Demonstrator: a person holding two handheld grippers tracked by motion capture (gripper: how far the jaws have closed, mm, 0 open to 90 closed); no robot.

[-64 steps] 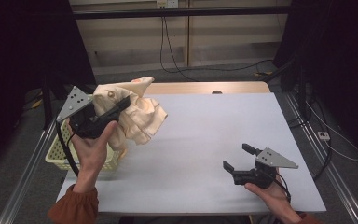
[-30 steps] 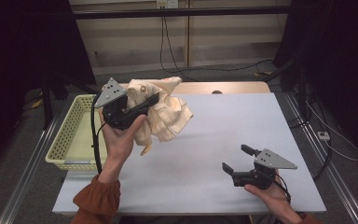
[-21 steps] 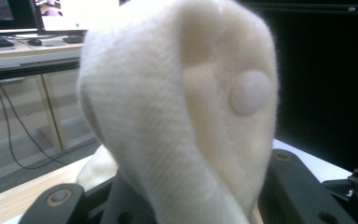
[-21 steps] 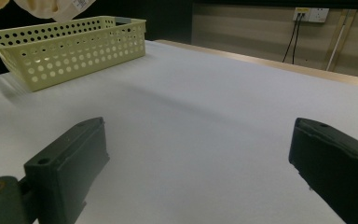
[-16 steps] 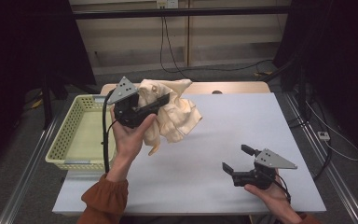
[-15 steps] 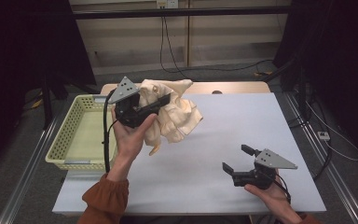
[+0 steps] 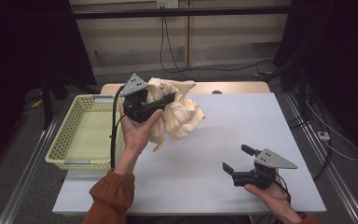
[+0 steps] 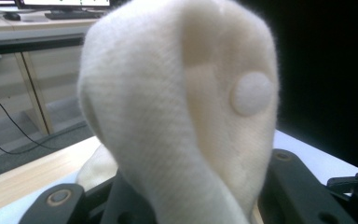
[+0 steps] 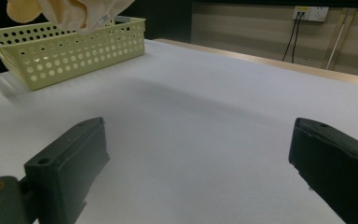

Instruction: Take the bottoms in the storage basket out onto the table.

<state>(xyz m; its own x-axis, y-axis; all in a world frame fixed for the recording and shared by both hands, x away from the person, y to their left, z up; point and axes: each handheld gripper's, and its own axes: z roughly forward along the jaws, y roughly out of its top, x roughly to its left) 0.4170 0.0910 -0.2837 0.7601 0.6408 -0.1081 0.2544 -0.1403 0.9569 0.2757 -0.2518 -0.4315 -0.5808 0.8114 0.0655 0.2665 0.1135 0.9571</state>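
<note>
cream knitted cloth (image 7: 177, 109), bunched and floppy, hangs from the left tool (image 7: 156, 103), whose jaws are clamped on a thick fold of it; the bundle is in the air over the white table (image 7: 242, 135), just to the right of the pale yellow perforated plastic basket (image 7: 81, 135) and well clear of the right tool (image 7: 237, 160). it looks light and soft, with no stiffness of its own: loose ends droop below the left tool and would drag or snag on the basket rim. the knit surface should give the pads good friction, and nothing about it seems fragile. a pinch on a doubled fold, as now, looks safest; an edge or corner would suit spreading it out.

the high view gives the whole bundle, its dangling tail and the basket beside it. the left gripper view adds the fine weave and a round cloth-covered button (image 8: 251, 93) right above the jaws. the right gripper view shows that tool's jaws standing wide apart with bare table between them, and the cloth (image 9: 74, 14) far off above the basket (image 9: 65, 51).
</note>
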